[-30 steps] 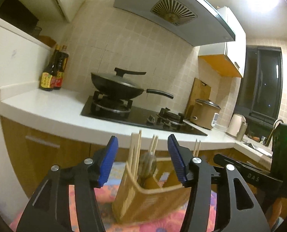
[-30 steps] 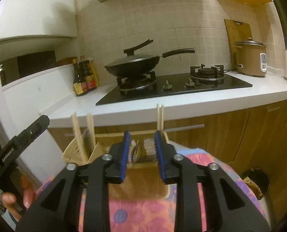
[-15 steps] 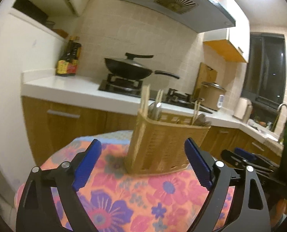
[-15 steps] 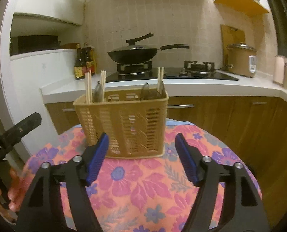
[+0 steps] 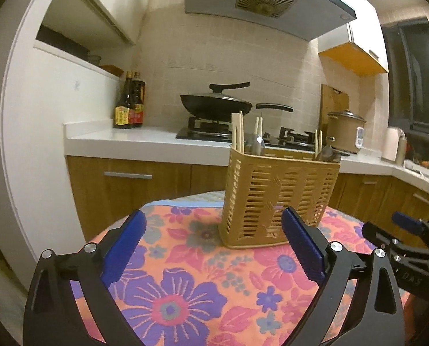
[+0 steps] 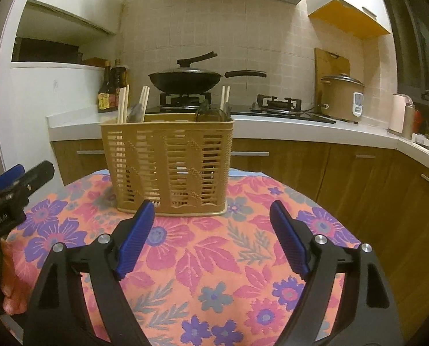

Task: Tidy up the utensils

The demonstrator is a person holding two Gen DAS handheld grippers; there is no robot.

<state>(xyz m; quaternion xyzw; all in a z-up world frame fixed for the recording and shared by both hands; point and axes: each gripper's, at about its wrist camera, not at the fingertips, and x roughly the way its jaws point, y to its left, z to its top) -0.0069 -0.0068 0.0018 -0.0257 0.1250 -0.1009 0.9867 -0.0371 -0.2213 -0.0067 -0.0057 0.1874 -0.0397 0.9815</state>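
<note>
We see the tan slotted plastic utensil basket (image 6: 168, 164) upright mid floral tablecloth (image 6: 214, 259); light, rigid, tippy, so we'd hold its rim. Wooden chopsticks (image 6: 123, 104) and spoons inside: thin, slick. Left gripper (image 5: 214, 245) and right gripper (image 6: 211, 230) before basket, both spread wide, empty.

Dim warm light, fisheye-warped edges

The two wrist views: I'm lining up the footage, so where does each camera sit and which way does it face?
Left wrist: on the left claw, open, facing the tan slatted plastic utensil basket from its left corner; the right claw shows at right.
Right wrist: on the right claw, open, facing the basket's broad side; the left claw shows at left.
Shared: basket, floral tablecloth, black wok.
</note>
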